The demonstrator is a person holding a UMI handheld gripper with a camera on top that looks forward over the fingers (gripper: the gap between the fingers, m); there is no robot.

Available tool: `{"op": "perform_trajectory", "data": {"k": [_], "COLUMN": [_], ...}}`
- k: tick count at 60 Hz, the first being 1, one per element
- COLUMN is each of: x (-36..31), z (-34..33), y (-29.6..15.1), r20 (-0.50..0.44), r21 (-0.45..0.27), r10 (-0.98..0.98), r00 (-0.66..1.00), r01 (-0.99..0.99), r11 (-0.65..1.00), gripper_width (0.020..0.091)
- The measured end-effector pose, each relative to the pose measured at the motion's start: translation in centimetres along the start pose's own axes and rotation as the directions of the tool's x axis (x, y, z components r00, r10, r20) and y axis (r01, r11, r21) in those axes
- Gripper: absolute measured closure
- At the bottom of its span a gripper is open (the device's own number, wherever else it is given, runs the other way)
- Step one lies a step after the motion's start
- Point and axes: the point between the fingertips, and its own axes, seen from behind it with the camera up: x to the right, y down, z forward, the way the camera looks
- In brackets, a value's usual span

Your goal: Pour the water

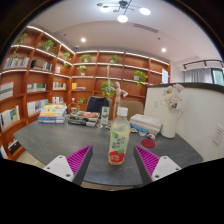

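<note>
A clear plastic bottle (119, 138) with a white cap, pale liquid and a red-and-green label stands upright on the dark grey table (55, 142). It is just ahead of my gripper (112, 160), roughly centred between the two fingers. The fingers (78, 159) with their magenta pads are spread wide, with a gap on either side of the bottle, and nothing is held. A glass (104, 117) stands farther back on the table, left of the bottle.
Stacked books (53, 115) lie at the table's far left. A white box (146, 123) and a white vase with flowers (171, 112) stand at the far right. Bookshelves (35, 75) line the left and back walls. A chair (98, 103) sits behind the table.
</note>
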Motion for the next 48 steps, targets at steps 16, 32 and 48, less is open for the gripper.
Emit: {"op": "perform_trajectory", "data": {"k": [16, 32, 48], "x": [3.0, 2.9, 2.1], "z": [7.2, 12.4, 13.1], "y": [2.3, 1.5, 0.6], "r20": [0.023, 0.01, -0.003], "r21": [0.003, 0.02, 0.083], "r10": [0.057, 0.03, 0.04], "r00": [0.998, 1.0, 0.999], "r01": [-0.057, -0.03, -0.04], "r11": [0.998, 0.999, 0.996], "gripper_width": [0.0265, 0.0361, 0.072]}}
